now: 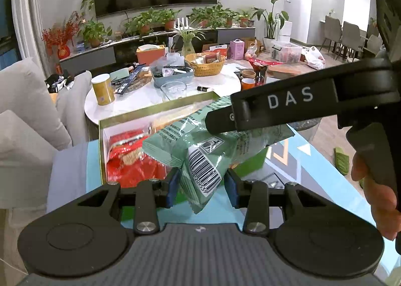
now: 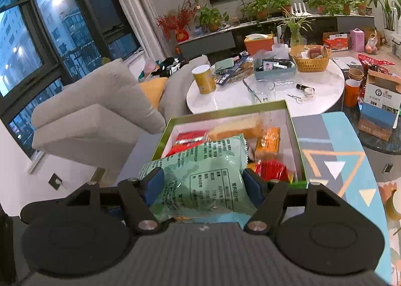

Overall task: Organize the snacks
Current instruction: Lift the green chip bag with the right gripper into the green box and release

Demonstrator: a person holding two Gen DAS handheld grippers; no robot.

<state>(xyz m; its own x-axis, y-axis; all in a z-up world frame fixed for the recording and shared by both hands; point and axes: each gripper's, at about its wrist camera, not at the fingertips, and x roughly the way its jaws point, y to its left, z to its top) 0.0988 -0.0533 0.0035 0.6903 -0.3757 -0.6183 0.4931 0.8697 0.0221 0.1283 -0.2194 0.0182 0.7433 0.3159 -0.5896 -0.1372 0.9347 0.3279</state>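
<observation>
We grip one crinkly pale-green foil snack bag (image 1: pixel 200 160) at both ends: our left gripper (image 1: pixel 202 185) has its jaws pinched on the barcode end, our right gripper (image 2: pixel 200 187) clamps the printed back panel. The bag hangs over the near edge of one open green-rimmed cardboard box (image 2: pixel 297 145) on the patterned blue counter (image 2: pixel 351 150). Inside lie red packets (image 1: pixel 130 160) and one orange packet (image 2: pixel 269 142). "DAS" reads on the right gripper's arm, which crosses the left view.

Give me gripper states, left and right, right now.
Left gripper: shut on green snack packet, at its barcode end.
Right gripper: shut on the same green snack packet, above the snack box.
</observation>
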